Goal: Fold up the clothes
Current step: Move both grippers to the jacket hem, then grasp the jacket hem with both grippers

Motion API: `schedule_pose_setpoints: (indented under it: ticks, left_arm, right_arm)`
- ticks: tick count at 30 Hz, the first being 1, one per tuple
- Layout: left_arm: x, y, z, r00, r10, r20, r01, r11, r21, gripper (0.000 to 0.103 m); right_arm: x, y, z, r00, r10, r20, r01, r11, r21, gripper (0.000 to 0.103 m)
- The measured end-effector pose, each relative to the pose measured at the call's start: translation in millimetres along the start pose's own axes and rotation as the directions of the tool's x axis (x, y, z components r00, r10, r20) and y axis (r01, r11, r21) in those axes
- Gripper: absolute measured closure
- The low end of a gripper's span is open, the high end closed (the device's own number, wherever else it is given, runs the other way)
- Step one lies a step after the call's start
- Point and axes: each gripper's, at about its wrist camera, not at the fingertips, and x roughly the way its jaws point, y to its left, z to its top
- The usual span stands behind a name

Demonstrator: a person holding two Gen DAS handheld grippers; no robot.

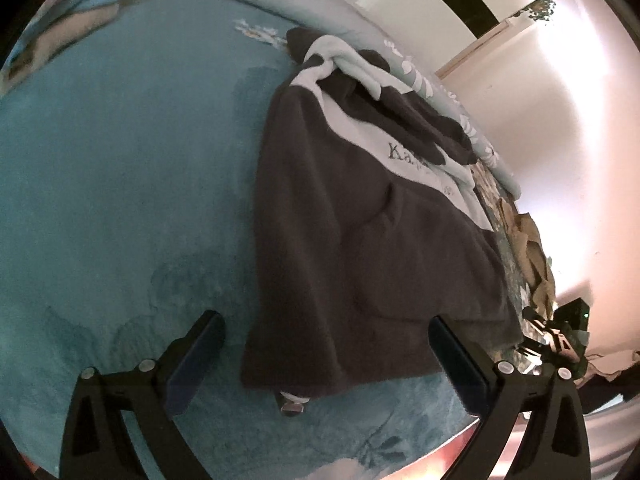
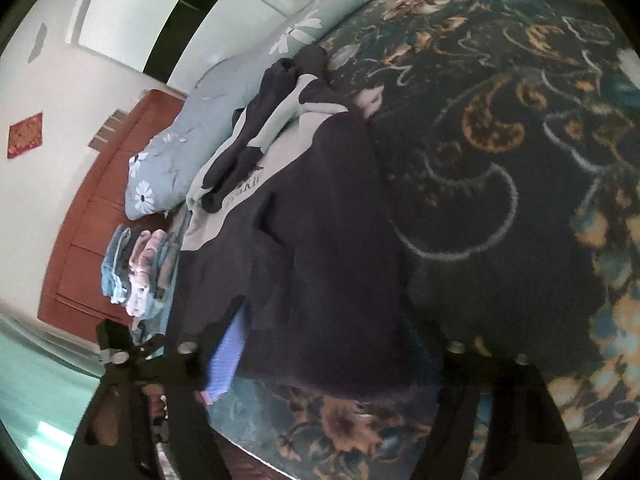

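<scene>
Dark sweatshirt spread on the bed, both claws wide apart

The sweatshirt (image 1: 360, 248) lies just ahead of the left gripper (image 1: 326, 344) and the right gripper (image 2: 332, 344), its hem between each claw's spread fingers; neither pinches it.

garments spread: 1 sweatshirt (image 1: 360, 248); grippers: 2, left gripper (image 1: 326, 330), right gripper (image 2: 332, 332); pillows: 1 pillow (image 2: 180, 148); folded stacks: 1 stack (image 2: 136, 268)

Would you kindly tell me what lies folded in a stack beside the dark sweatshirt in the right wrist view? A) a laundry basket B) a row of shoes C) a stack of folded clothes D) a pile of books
C: a stack of folded clothes in blue and pinkish tones sits past the dark sweatshirt, near the floral pillow.
</scene>
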Motion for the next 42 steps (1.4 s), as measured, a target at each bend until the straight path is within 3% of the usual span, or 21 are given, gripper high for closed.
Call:
schedule_pose_setpoints:
  ticks: [4,7,15,19,22,26,29,34,36,38,40,42]
  left_arm:
    - [-2.1,8.6,-0.4,0.999,-0.045,0.002,0.045,0.998,-0.035,0.000]
    - [-2.8,14.1,0.3,0.997,-0.075,0.012,0.075,0.994,-0.078,0.000]
    - [-3.8,9.7,-0.7,0.996,-0.079,0.048,0.083,0.993,-0.084,0.001]
    - [-5.3,10.5,-3.3,0.986,-0.167,0.028,0.169,0.982,-0.089,0.001]
    - [-7.8,12.9,-6.0,0.982,-0.188,0.031,0.190,0.977,-0.091,0.003]
    - [-6.2,14.5,-2.0,0.978,-0.205,0.029,0.206,0.973,-0.105,0.003]
    - [-4.3,12.2,1.6,0.980,-0.200,0.026,0.201,0.975,-0.099,0.003]
    - [-5.4,14.9,1.5,0.977,-0.211,0.037,0.214,0.971,-0.111,0.003]
    - [-7.4,16.5,1.0,0.975,-0.217,0.041,0.220,0.969,-0.112,0.006]
    - [-9.3,20.4,-0.3,0.977,-0.210,0.045,0.214,0.969,-0.122,0.016]
    - [-10.4,25.3,-0.7,0.978,-0.200,0.051,0.205,0.969,-0.139,0.027]
    - [-11.0,31.6,-1.1,0.980,-0.192,0.054,0.198,0.967,-0.162,0.040]
  right_arm:
    - [-4.5,-13.2,0.9,1.000,0.030,0.001,-0.030,0.999,0.038,0.047]
    - [-2.3,-18.2,4.6,0.998,0.056,0.006,-0.056,0.997,0.055,0.047]
    - [12.6,-7.3,14.6,0.998,0.047,-0.029,-0.047,0.999,0.022,0.043]
    - [12.0,-4.2,1.6,0.993,0.089,-0.076,-0.088,0.996,0.019,0.044]
    - [9.2,-5.3,-12.6,0.984,0.136,-0.112,-0.132,0.990,0.045,0.044]
    - [2.2,-10.7,-18.9,0.982,0.169,-0.086,-0.163,0.984,0.074,0.044]
    - [6.9,-18.0,-9.8,0.978,0.202,-0.056,-0.192,0.971,0.145,0.044]
    - [15.2,-12.9,6.5,0.972,0.235,-0.019,-0.230,0.961,0.156,0.044]
    - [16.7,-12.2,9.8,0.966,0.258,-0.007,-0.254,0.954,0.162,0.045]
    - [14.6,-14.6,8.4,0.965,0.262,0.011,-0.260,0.951,0.169,0.055]
    - [13.3,-20.7,5.1,0.972,0.233,0.012,-0.231,0.955,0.188,0.076]
    - [12.6,-26.8,2.1,0.977,0.215,0.011,-0.212,0.955,0.206,0.080]
